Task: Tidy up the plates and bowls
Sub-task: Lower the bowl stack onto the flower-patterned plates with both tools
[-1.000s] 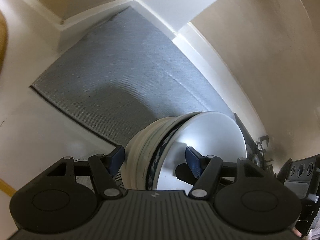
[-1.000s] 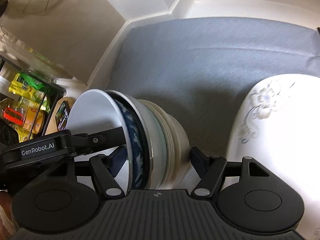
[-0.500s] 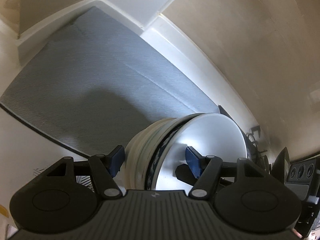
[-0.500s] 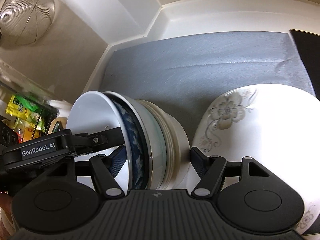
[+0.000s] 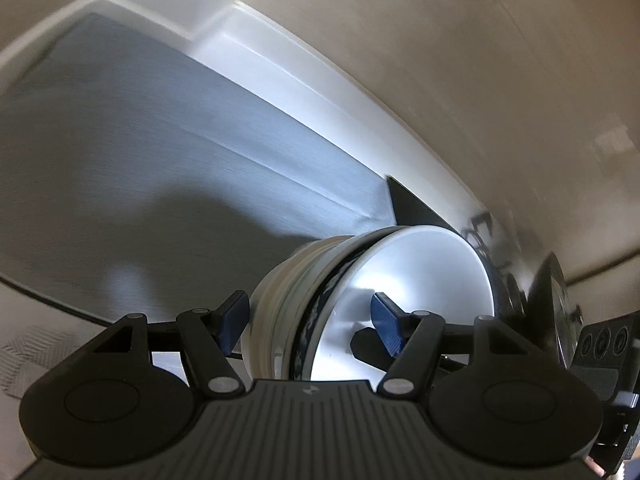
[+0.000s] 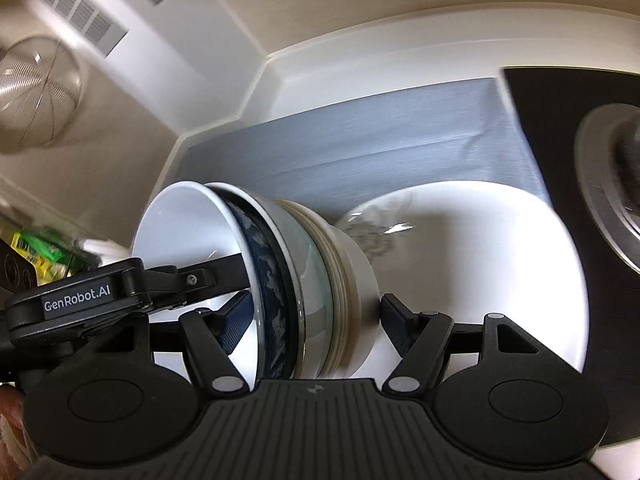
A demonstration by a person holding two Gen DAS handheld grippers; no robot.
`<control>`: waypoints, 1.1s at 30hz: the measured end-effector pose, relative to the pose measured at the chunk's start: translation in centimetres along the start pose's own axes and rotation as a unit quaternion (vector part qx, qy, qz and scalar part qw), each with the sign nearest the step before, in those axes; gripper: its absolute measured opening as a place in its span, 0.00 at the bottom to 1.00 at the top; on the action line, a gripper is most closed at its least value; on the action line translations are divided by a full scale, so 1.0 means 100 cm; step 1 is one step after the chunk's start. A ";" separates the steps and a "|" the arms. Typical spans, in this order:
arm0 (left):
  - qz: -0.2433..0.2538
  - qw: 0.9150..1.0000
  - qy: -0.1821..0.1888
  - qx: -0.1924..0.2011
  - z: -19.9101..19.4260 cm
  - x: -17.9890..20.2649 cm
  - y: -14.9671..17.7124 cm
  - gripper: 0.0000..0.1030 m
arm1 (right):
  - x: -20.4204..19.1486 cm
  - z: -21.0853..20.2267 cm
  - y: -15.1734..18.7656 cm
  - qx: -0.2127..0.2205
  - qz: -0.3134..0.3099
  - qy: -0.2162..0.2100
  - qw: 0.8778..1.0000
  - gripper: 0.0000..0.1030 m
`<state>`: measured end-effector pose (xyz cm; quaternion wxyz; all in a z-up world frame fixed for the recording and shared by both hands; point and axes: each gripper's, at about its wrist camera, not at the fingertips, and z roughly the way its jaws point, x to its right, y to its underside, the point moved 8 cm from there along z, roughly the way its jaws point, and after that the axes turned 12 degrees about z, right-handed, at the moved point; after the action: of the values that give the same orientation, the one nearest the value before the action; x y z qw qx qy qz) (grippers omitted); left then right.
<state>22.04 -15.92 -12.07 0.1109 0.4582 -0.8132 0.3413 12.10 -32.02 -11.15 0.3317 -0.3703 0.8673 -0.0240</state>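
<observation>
A nested stack of bowls (image 5: 360,304) is held on its side in the air between both grippers: a white bowl innermost, then a blue-patterned one, then pale ones. My left gripper (image 5: 310,318) is shut on the stack, one finger inside the white bowl, one on the base. My right gripper (image 6: 316,320) is shut on the same stack (image 6: 280,264) from the other side. The left gripper's arm (image 6: 120,284) crosses the right wrist view. A white plate with a grey flower pattern (image 6: 472,264) lies below on the grey mat (image 6: 360,148).
The grey mat (image 5: 140,152) covers a white counter bounded by beige walls. A black stovetop (image 6: 580,128) with a metal burner (image 6: 608,184) lies at the right. A wire strainer (image 6: 36,92) hangs at the upper left. Green packets (image 6: 36,248) sit at the left.
Both grippers have carried the bowl stack to the right along the mat, toward the plate and stovetop. More of the flowered plate and the burner have come into view. The grip is unchanged.
</observation>
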 end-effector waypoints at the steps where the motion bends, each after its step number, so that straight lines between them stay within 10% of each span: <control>1: 0.005 1.000 0.004 -0.004 0.004 0.006 0.001 0.70 | 0.007 -0.004 -0.001 0.004 0.006 0.004 1.000 0.70; 33: 0.050 0.997 0.017 -0.063 0.079 0.053 0.019 0.75 | 0.108 -0.003 -0.012 -0.013 0.094 0.035 0.995 0.60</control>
<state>18.54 -24.00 -16.18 0.1366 0.4031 -0.8530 0.3020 7.22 -40.01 -16.61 0.2971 -0.2906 0.9095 0.0059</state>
